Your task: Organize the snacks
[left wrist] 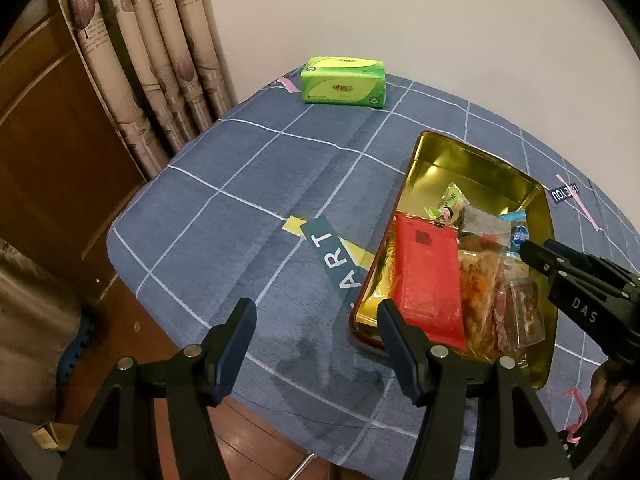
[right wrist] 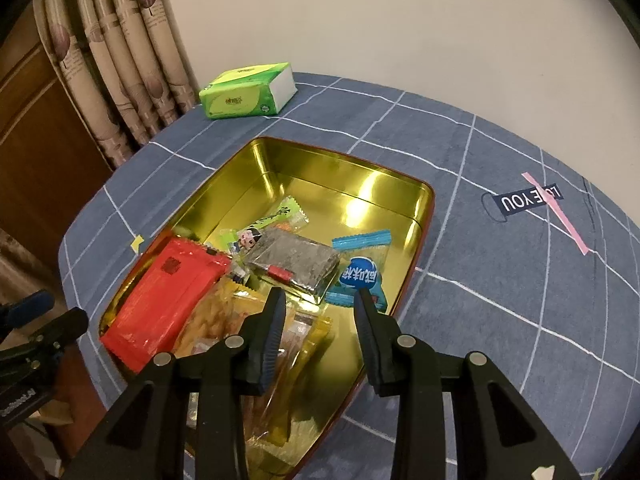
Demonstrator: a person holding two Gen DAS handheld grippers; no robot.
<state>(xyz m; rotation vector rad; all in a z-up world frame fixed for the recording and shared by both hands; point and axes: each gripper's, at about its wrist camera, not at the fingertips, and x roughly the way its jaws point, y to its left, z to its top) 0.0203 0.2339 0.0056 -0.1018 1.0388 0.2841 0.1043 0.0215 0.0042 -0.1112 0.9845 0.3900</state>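
Your right claw (right wrist: 320, 300) hangs slightly parted and empty over the gold tin (right wrist: 424, 216); your left claw (left wrist: 316, 312) gapes empty beside it. Snack packets (right wrist: 160, 300) overlap inside, near ones hidden. Tissue pack (right wrist: 244, 92) sits far back on the tabletop (right wrist: 520, 280).

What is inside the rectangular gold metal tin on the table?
The gold metal tin holds a red packet, a grey foil packet, a blue-edged candy wrapper and clear snack bags. Anything beneath them is covered.
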